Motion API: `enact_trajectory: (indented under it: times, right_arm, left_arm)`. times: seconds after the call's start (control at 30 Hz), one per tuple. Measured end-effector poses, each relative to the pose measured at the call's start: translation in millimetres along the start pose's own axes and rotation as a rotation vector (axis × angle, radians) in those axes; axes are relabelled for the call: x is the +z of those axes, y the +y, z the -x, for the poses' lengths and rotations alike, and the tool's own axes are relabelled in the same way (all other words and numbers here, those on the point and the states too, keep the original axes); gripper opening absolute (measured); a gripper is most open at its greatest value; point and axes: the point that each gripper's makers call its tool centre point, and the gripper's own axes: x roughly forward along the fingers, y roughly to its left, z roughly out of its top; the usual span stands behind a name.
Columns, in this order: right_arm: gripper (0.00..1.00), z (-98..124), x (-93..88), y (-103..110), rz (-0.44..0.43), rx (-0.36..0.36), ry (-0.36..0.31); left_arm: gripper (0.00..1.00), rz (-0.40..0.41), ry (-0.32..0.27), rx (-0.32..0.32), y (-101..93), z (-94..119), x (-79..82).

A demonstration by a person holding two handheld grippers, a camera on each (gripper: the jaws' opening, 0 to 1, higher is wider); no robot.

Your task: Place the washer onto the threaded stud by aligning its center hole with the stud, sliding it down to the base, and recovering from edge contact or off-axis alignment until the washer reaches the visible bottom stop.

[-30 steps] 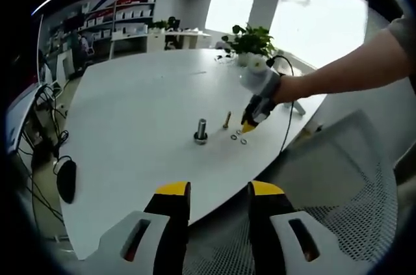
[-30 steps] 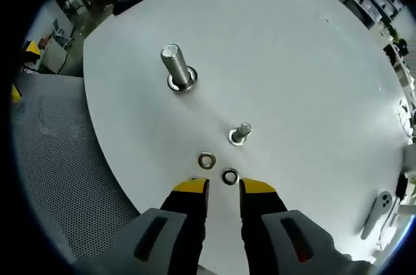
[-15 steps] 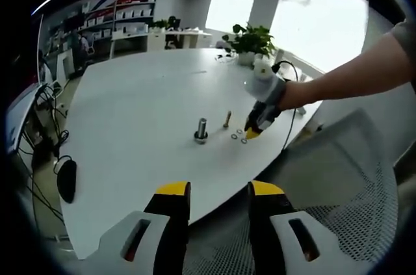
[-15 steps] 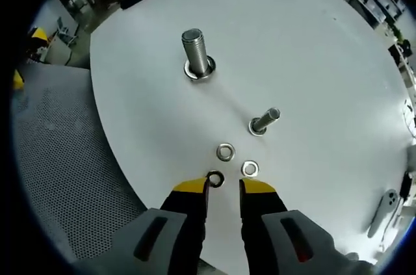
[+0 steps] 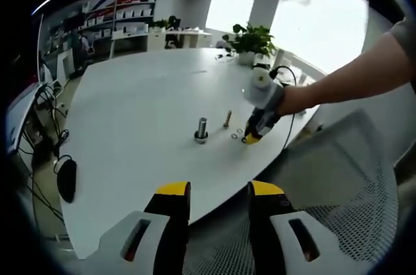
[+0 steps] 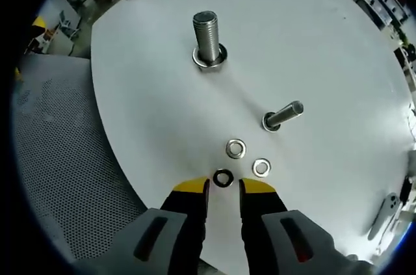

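On the white table (image 6: 338, 47) a large threaded stud (image 6: 208, 38) stands upright on its hex base, with a smaller bolt (image 6: 282, 116) beyond it. Three washers lie near the table's edge: a dark one (image 6: 223, 178) just ahead of my right gripper (image 6: 223, 187), and two lighter washers (image 6: 236, 149) (image 6: 261, 168) further on. My right gripper is open, its yellow tips on either side of the dark washer. In the left gripper view the stud (image 5: 201, 130) stands mid-table, the right gripper (image 5: 251, 138) hovers by the washers, and my left gripper (image 5: 218, 192) is open, off the table.
A mesh chair seat (image 6: 58, 158) lies beside the table's edge. A white remote-like object (image 6: 385, 210) rests at the table's far side. A black mouse (image 5: 66, 181), cables, a potted plant (image 5: 250, 42) and shelves (image 5: 127, 18) surround the table.
The right gripper has moved forward and lower toward the washers; the dark washer now sits between its tips. The left gripper has stayed still.
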Motion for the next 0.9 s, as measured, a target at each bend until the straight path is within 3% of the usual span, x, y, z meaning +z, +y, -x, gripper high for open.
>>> enact_trajectory:
  times: [0.5, 0.9]
  right_arm:
    - [0.19, -0.9, 1.3, 1.0, 0.098, -0.015, -0.01]
    - [0.16, -2.4, 3.7, 2.3, 0.168, -0.012, 0.048]
  left_arm:
    - [0.33, 0.002, -0.004, 0.001, 0.5, -0.3, 0.4]
    - [0.34, 0.003, -0.008, -0.007, -1.3, -0.6, 1.5]
